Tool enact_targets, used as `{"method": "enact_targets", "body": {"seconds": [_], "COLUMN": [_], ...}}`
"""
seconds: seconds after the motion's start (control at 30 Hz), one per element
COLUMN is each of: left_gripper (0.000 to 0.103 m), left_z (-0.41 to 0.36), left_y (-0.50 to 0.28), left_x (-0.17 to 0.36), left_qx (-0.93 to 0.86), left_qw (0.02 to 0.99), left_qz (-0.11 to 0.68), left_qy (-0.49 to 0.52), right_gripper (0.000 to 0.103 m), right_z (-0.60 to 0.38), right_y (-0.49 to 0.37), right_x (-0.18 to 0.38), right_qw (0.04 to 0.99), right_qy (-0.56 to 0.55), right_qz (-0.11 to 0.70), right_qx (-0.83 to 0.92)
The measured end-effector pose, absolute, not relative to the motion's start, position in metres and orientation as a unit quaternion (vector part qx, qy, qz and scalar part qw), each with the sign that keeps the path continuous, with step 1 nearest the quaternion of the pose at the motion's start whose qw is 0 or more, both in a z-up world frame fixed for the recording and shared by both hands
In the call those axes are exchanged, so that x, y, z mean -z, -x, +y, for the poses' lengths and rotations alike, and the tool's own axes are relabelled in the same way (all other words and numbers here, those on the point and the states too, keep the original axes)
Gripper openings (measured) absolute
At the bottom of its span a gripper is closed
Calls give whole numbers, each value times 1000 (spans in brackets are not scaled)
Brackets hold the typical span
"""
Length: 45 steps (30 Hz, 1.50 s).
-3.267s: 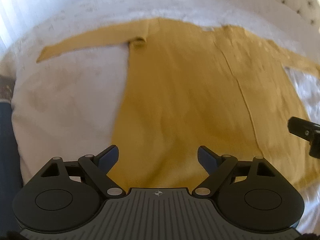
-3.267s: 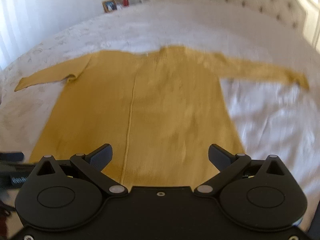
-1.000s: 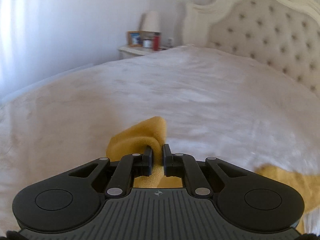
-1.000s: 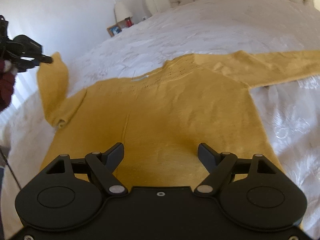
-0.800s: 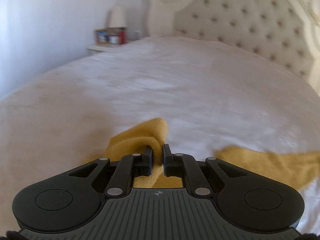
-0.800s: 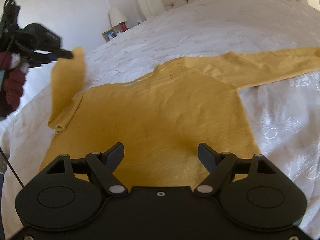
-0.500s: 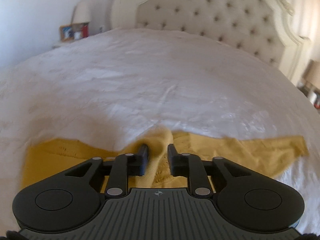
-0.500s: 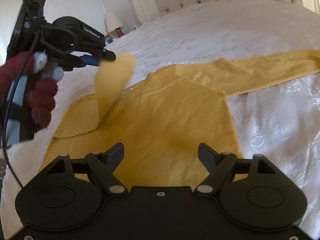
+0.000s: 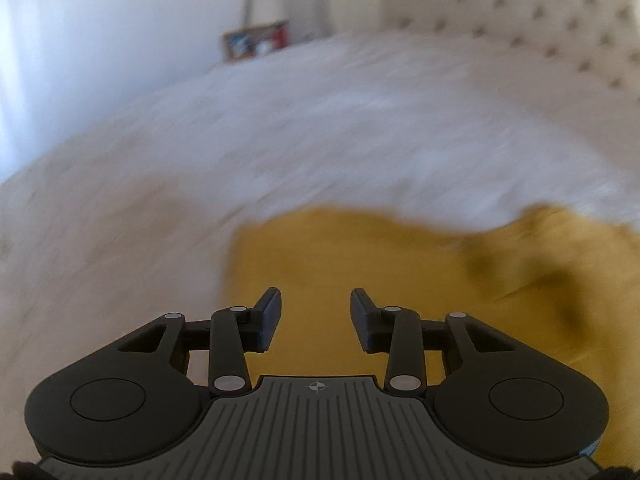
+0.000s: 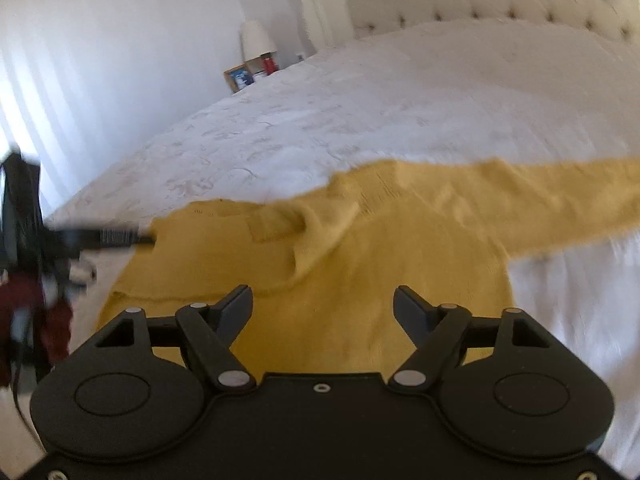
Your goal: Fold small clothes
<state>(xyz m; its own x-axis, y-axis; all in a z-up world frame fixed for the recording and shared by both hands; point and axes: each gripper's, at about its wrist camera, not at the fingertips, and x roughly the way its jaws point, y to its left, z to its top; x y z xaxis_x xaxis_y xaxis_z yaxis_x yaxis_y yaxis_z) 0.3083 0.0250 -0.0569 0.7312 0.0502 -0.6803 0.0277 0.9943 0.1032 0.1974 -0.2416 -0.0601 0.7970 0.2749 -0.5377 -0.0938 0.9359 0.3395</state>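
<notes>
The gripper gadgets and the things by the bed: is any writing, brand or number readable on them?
None can be read.
left gripper: any lettering blurred out by motion.
right gripper: no lettering shows.
framed picture: too small to read.
red bottle: too small to read.

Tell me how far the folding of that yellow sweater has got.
Done: one sleeve lies folded across the chest of the yellow sweater. In hand: nothing is gripped; the left gripper has just been opening, with nothing between its fingers, and the right gripper hovers open over the body. Left: the other sleeve lies stretched out on the white bedspread, and the body is unfolded.
</notes>
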Motion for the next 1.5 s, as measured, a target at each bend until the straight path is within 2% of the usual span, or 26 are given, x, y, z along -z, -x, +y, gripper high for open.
{"method": "enact_targets", "body": {"seconds": [0.1,0.17,0.3,0.47,0.57,0.6,0.63,0.7,0.83,1.0,1.17,1.3,1.5], "left_gripper": [41,47,49,58,65,66,67,68,69,69,69,69,69], "left_z": [50,65,70,54,54,56,59,65,69,69,69,69,69], "left_y": [-318,-312,-313,-290,-292,-294,-295,-297,-300,-297,-296,-296,-296], "left_x": [88,94,98,117,116,115,115,116,118,119,120,120,120], "left_qx": [-50,-33,-32,-64,-75,-76,-75,-71,-67,-66,-67,-67,-67], "left_qw": [912,922,925,944,944,944,944,944,944,945,945,945,945], "left_qz": [402,384,377,315,315,316,318,321,321,320,319,319,319], "left_qy": [-67,-43,-22,-71,-66,-60,-50,-32,-18,-16,-16,-17,-17], "right_gripper": [71,70,68,64,62,54,40,21,21,22,41,64,64], "right_z": [-226,-212,-177,-137,-125,-124,-123,-130,-172,-247,-279,-284,-290], "right_y": [-225,-242,-274,-305,-320,-325,-330,-333,-329,-325,-316,-310,-314], "right_x": [50,46,43,60,75,79,82,83,63,56,62,63,76], "right_qw": [942,945,949,943,937,933,929,928,942,938,927,929,921], "right_qy": [-108,-76,-7,65,102,108,109,98,42,-33,-77,-93,-118], "right_qz": [298,296,285,296,310,321,331,338,319,345,366,358,372], "right_qx": [-111,-116,-136,-138,-121,-118,-120,-126,-100,-29,-10,-2,9]}}
